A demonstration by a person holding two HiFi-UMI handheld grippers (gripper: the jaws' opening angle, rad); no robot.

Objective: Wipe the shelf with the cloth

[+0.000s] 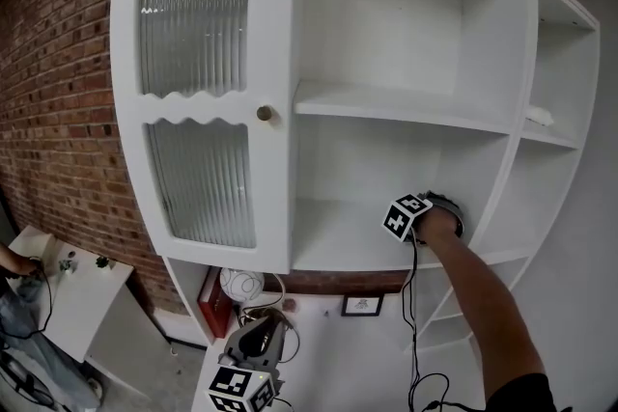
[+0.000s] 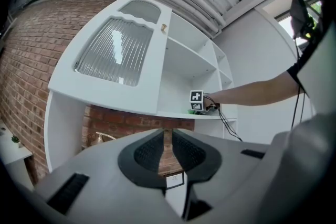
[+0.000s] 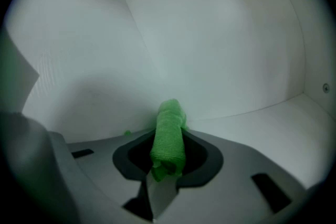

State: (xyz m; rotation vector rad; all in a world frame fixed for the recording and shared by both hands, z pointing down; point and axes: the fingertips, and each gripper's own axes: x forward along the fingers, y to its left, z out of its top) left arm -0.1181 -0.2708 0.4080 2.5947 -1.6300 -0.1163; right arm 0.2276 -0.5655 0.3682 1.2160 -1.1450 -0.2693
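A green cloth (image 3: 168,139), rolled into a strip, is clamped between my right gripper's (image 3: 170,131) jaws and pokes out toward the back corner of the white shelf (image 3: 262,123). In the head view, the right gripper (image 1: 425,212) reaches deep into the right rear of the lower middle shelf (image 1: 338,241), with a bare forearm behind it. The cloth is hidden there. A sliver of green cloth (image 2: 195,111) shows under the marker cube in the left gripper view. My left gripper (image 1: 253,347) hangs low below the cabinet, shut with nothing between its jaws (image 2: 167,136).
The cabinet's ribbed-glass door (image 1: 198,92) with its knob (image 1: 264,114) stands to the left of the open shelves. A brick wall (image 1: 58,111) is behind. A small white object (image 1: 539,116) lies on the right side shelf. Cables (image 1: 415,343) dangle from the right gripper. A low white table (image 1: 82,289) stands at the left.
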